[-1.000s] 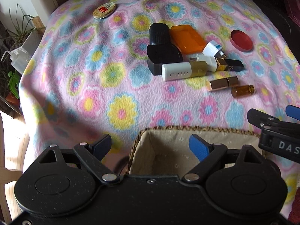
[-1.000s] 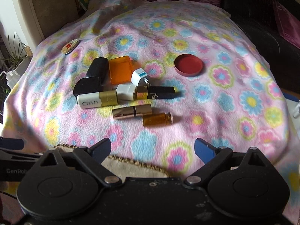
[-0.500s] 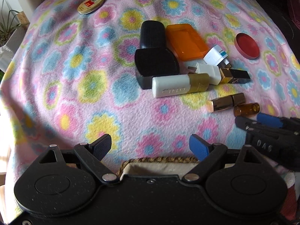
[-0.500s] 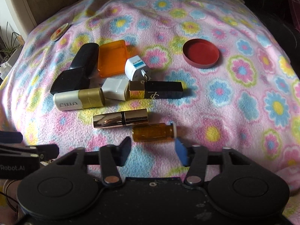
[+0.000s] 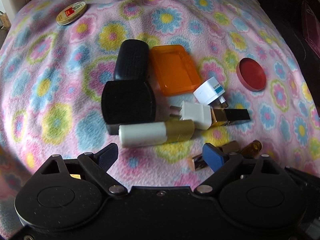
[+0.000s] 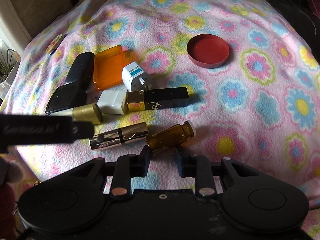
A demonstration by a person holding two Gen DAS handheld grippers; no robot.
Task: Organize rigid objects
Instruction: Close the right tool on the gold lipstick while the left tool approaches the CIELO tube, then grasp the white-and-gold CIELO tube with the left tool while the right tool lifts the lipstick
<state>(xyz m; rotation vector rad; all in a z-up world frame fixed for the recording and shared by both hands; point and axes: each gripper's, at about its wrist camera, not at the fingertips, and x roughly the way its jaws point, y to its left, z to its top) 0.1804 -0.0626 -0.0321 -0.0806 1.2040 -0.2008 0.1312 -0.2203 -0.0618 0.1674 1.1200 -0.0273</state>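
Note:
A cluster of small items lies on a flowered blanket. My right gripper (image 6: 162, 157) has its jaws closing around the base of an amber glass vial (image 6: 170, 138); a small gap shows on each side. A shiny gold lipstick (image 6: 120, 138) lies just left of the vial. My left gripper (image 5: 160, 156) is open and empty, just in front of a white and gold tube (image 5: 156, 133). Behind it are a black case (image 5: 128, 102), an orange box (image 5: 176, 72), two white plug adapters (image 5: 210, 91) and a black and gold lipstick (image 6: 158, 100).
A red round lid (image 6: 208, 51) lies apart at the right. A round tin (image 5: 71, 13) lies at the far left of the blanket. The left gripper's body (image 6: 40, 130) crosses the left of the right wrist view. Dark furniture borders the right side.
Both grippers moved forward and down toward the cluster. The basket dropped out of view. The right gripper's jaws narrowed around the amber vial.

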